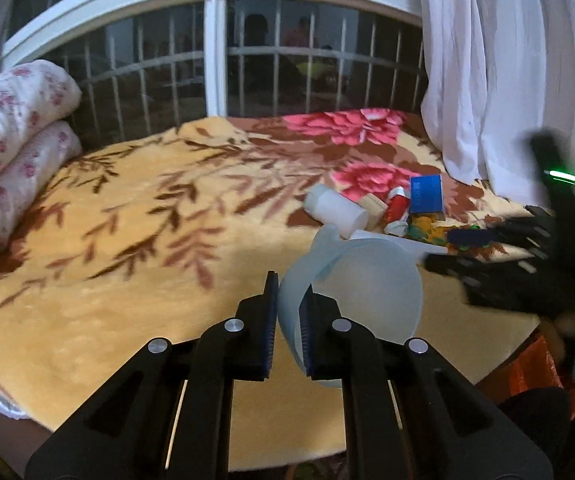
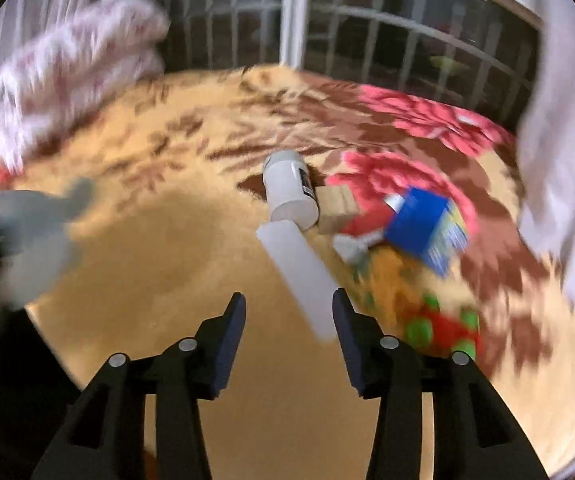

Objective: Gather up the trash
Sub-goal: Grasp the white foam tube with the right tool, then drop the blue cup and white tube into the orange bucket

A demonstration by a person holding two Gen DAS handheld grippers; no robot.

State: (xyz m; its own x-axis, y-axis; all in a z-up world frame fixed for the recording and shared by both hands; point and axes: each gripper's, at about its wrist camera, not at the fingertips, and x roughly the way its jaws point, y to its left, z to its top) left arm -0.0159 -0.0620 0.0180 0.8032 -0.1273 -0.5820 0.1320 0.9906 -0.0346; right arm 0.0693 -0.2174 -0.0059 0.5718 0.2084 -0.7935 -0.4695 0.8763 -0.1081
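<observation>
1. Left gripper (image 1: pixel 287 312) is nearest the lens — jaws closed on the rim of a translucent plastic container (image 1: pixel 361 284), held over the bed (image 1: pixel 135 240).
2. Right gripper (image 2: pixel 289 320) has its jaws partly apart, nothing pressed between them; a white tube (image 2: pixel 299 272) lies just beyond on the blanket.
3. Trash sits clustered near the curtain (image 1: pixel 495 72) — white bottle (image 1: pixel 335 210), blue box (image 1: pixel 426 194), small wooden block (image 1: pixel 375 206), red and green wrappers (image 2: pixel 443 326).
4. Rolled floral quilt (image 1: pixel 11 120) rests at the bed's far left.
</observation>
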